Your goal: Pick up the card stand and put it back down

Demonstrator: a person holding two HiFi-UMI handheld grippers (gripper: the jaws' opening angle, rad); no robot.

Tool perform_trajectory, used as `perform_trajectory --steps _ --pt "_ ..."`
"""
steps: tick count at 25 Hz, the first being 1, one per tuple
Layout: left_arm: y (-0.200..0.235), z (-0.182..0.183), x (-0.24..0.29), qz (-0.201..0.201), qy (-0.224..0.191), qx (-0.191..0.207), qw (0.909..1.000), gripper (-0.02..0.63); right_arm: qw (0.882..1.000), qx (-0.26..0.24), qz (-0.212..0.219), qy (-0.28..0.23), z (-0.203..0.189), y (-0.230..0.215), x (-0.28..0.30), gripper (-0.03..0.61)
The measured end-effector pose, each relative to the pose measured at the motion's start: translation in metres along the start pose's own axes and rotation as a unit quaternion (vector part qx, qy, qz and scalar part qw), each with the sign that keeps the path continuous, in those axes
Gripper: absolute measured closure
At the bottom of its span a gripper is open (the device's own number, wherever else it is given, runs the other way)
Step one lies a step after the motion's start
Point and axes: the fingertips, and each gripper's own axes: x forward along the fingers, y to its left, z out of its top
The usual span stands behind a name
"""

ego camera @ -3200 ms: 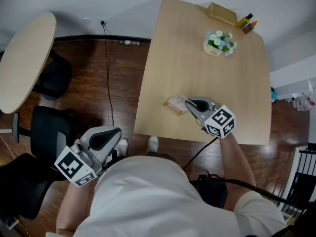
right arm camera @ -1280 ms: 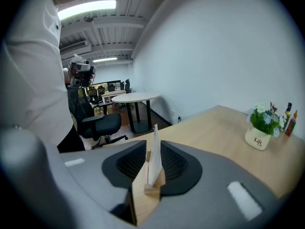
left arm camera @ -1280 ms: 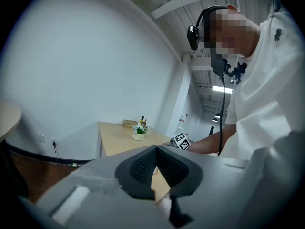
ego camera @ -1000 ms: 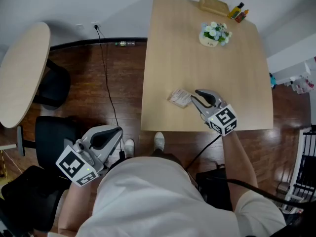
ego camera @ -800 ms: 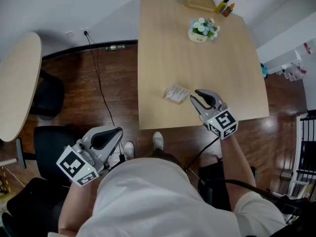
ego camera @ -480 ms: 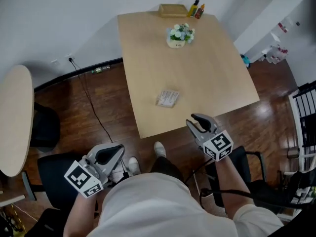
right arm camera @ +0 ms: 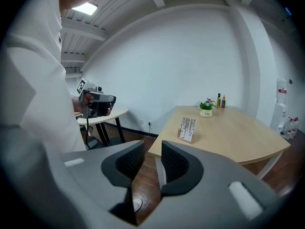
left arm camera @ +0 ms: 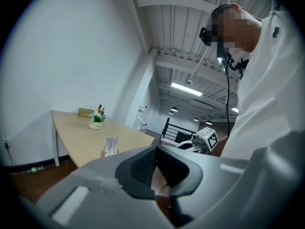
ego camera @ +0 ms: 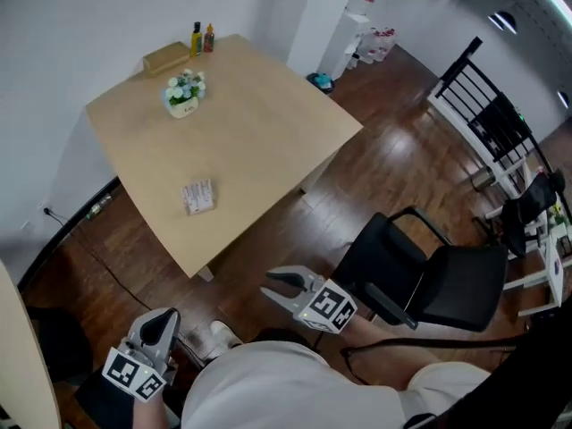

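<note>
One card stand point(ego camera: 197, 197) stands on the table point(ego camera: 268, 141), near the edge closest to the person and well apart from both grippers. The two grippers are held off the table, above the wood floor point(ego camera: 393, 96). The left gripper point(ego camera: 167, 318) is clenched, its jaws tip to tip with nothing between them. The right gripper point(ego camera: 268, 284) is released, its jaws slightly apart and empty. At the table's far end are one flower pot point(ego camera: 183, 92), two bottles point(ego camera: 202, 37) and one box point(ego camera: 165, 58). One black chair point(ego camera: 420, 275) stands near the right gripper.
</note>
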Motion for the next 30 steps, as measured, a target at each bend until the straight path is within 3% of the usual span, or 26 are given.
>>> perform_trajectory --steps 7,16,30 --pt "-0.046 -0.006 0.030 -0.015 0.005 0.010 0.9998 0.614 0.999 -0.011 -0.012 -0.037 0.004 0.007 -0.061 0.466" --pt "-0.130 -0.030 0.042 -0.024 0.014 0.015 0.9995 0.614 0.998 -0.009 -0.026 -0.053 -0.025 0.022 -0.141 0.468" --pt "-0.184 -0.062 0.031 -0.012 0.017 0.012 0.9997 0.614 0.998 -0.010 -0.023 -0.059 -0.060 0.049 -0.191 0.474"
